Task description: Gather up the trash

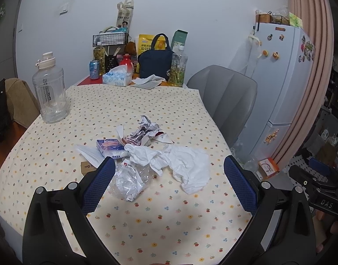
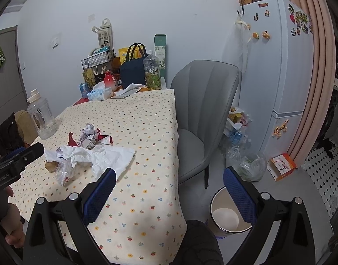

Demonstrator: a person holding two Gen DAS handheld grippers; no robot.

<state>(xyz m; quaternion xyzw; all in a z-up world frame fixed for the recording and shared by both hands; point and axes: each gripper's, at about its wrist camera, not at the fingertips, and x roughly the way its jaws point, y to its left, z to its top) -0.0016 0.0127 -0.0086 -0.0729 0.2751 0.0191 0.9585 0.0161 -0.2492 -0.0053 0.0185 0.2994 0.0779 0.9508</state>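
Observation:
A heap of trash lies mid-table on the flowered cloth (image 1: 146, 220): a crumpled white tissue (image 1: 182, 163), a clear plastic wrapper (image 1: 129, 181), a small tissue pack (image 1: 111, 148), crumpled printed paper (image 1: 144, 130) and a brown card (image 1: 87, 167). My left gripper (image 1: 169, 183) is open just short of the heap, its left finger beside the wrapper. My right gripper (image 2: 169, 194) is open over the table's right edge (image 2: 177, 145), its right finger above a white bin (image 2: 226, 214) on the floor. The same tissue (image 2: 107, 156) and wrapper (image 2: 65, 172) show in the right wrist view.
A big clear water jug (image 1: 50, 92) stands at the left edge. Bottles, a tissue box (image 1: 117, 78) and a navy bag (image 1: 155, 59) crowd the far end. A grey chair (image 2: 202, 114) sits at the table's right, with filled plastic bags (image 2: 246, 163) and a fridge (image 2: 279, 66) beyond.

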